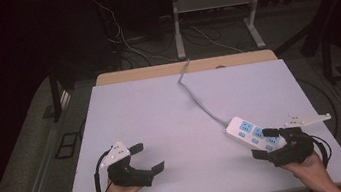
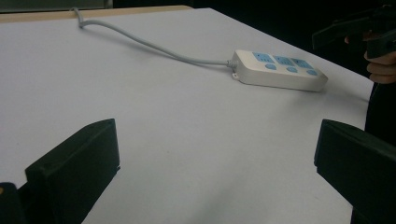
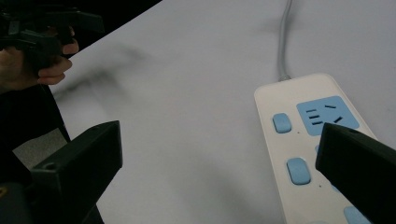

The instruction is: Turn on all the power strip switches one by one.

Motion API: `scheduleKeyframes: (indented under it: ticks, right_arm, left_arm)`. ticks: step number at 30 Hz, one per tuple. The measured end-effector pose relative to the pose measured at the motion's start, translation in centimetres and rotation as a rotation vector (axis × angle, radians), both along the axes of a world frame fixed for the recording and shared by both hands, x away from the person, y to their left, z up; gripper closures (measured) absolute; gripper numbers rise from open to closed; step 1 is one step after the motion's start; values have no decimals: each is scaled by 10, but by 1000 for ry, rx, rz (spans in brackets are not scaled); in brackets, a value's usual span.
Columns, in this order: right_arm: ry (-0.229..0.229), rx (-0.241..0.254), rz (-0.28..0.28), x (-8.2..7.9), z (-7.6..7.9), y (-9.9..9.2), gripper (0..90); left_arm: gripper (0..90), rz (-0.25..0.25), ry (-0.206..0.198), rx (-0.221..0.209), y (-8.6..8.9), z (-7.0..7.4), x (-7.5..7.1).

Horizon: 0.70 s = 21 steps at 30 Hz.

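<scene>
A white power strip (image 1: 247, 132) with blue sockets and blue switches lies on the white table top (image 1: 162, 122), near the right front. Its grey cable (image 1: 197, 100) runs off to the back edge. My right gripper (image 1: 262, 143) is open and hovers at the strip's near end. In the right gripper view one jaw stands over the strip (image 3: 299, 135) and the other over bare table. My left gripper (image 1: 148, 157) is open near the front left, with nothing between its jaws. Its own view shows the strip (image 2: 280, 70) farther off to the right.
A wooden strip (image 1: 184, 67) borders the table's back edge. Behind it on the floor stand a desk frame's legs (image 1: 177, 24) among loose cables (image 1: 125, 41). Both hands are close to the table's front edge.
</scene>
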State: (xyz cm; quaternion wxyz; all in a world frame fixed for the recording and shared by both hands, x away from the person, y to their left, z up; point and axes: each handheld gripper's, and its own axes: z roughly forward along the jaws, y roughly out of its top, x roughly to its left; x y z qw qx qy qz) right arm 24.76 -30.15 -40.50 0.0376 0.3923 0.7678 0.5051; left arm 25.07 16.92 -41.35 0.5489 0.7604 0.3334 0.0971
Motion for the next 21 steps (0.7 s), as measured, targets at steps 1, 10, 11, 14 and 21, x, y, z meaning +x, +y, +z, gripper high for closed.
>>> scheduleKeyframes:
  ticks: [1,10,11,14,21]
  right_arm:
    - [2,0,-3,0,0,0,5]
    - [13,-24,-7,0,4,-5,5]
    - [13,-24,-7,0,4,-5,5]
    - [19,-36,-2,3,6,-9,5]
    - [26,-69,1,5,8,-16,6]
  left_arm:
    - [0,0,-1,0,0,0,0]
    - [0,9,4,-3,0,-1,0]
    - [0,9,4,-3,0,-1,0]
    - [0,9,5,0,0,-1,0]
    - [0,10,7,-1,1,-2,0]
